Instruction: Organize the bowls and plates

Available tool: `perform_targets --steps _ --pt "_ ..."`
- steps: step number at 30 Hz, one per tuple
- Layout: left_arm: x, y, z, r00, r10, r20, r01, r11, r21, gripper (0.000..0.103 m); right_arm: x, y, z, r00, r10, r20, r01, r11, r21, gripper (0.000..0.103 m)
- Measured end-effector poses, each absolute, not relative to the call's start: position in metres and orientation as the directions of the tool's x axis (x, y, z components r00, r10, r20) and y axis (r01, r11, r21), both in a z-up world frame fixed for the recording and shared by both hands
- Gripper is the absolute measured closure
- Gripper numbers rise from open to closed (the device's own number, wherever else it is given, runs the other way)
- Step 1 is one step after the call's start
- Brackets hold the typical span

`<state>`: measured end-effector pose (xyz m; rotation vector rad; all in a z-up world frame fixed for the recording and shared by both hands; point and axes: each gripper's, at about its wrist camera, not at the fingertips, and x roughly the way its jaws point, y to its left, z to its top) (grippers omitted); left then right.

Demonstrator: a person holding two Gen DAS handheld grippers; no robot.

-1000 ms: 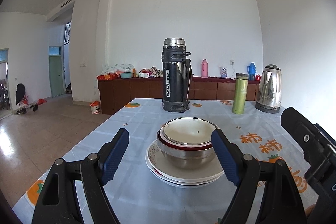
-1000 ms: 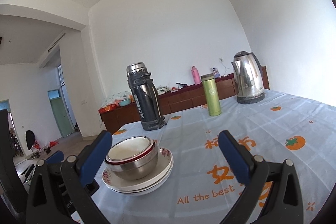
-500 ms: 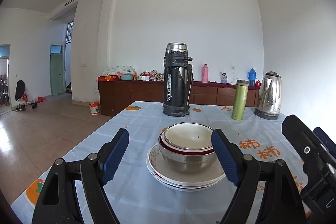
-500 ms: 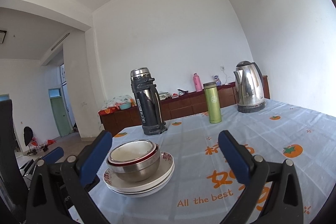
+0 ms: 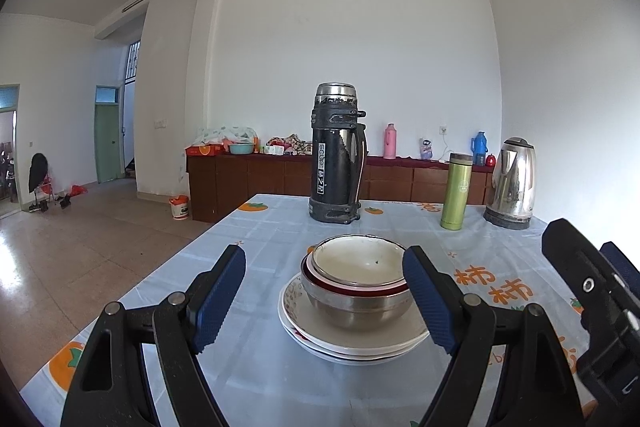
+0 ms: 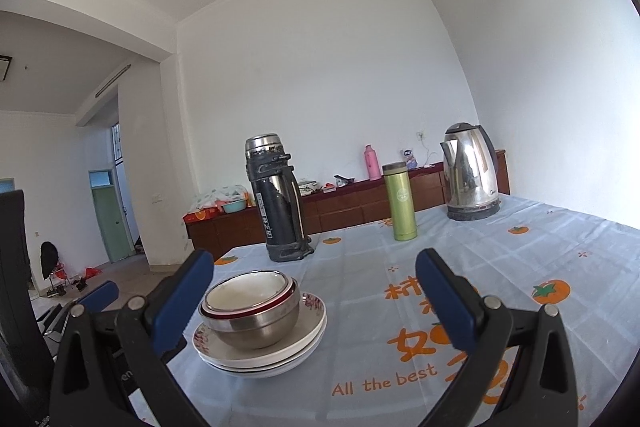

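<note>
Both grippers, left [image 5: 324, 301] and right [image 6: 314, 297], hang over the tabletop [image 6: 520, 267] with fingers wide apart, holding nothing; bowls [image 5: 356, 283] sit nested on stacked plates [image 5: 352, 341].

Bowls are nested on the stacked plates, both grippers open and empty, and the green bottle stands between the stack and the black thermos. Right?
Not quite. The green bottle stands between the black thermos and the steel kettle, beyond the stack, as the left wrist view shows. The rest holds: bowls nested on plates, left gripper and right gripper open and empty.
</note>
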<state>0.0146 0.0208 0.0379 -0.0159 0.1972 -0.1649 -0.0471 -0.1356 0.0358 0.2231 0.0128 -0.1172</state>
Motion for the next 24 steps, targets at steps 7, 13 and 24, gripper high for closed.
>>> perform_targets --steps 7,13,24 --pt "0.0153 0.0214 0.0381 0.967 -0.166 -0.193 0.162 0.986 -0.040 0.020 -0.0472 -0.1353 0.0359 0.993 -0.119 -0.025 0.121 0.968 0.218 0.000" --pt "0.0153 0.0214 0.0382 0.967 -0.167 -0.193 0.162 0.986 -0.039 0.020 -0.0480 -0.1359 0.0359 0.992 -0.122 -0.025 0.125 0.968 0.218 0.000" --pt "0.0147 0.0220 0.0378 0.967 -0.167 -0.192 0.162 0.986 -0.040 0.020 -0.0481 -0.1372 0.0355 0.992 -0.126 -0.020 0.128 0.967 0.220 0.000"
